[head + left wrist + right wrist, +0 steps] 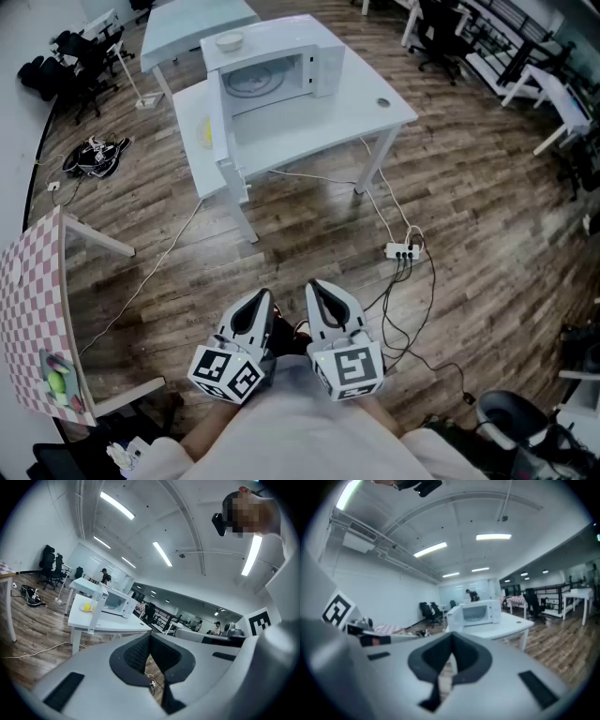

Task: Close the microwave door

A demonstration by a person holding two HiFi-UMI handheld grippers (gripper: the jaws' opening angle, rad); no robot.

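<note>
Table bears open microwave, well beyond hand-held grippers.

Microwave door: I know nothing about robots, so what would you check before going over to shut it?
1. Microwave door needs closing: ok, it stands swung open.
2. Grippers free: ok, left gripper and right gripper have their jaws together on nothing.
3. Door within reach: not ok, both grippers are held near the person, far from the white table.
4. Walking path: not ok, a power strip and cables lie on the floor.
5. Door's closing swing: ok, nothing shows between it and the microwave.
</note>
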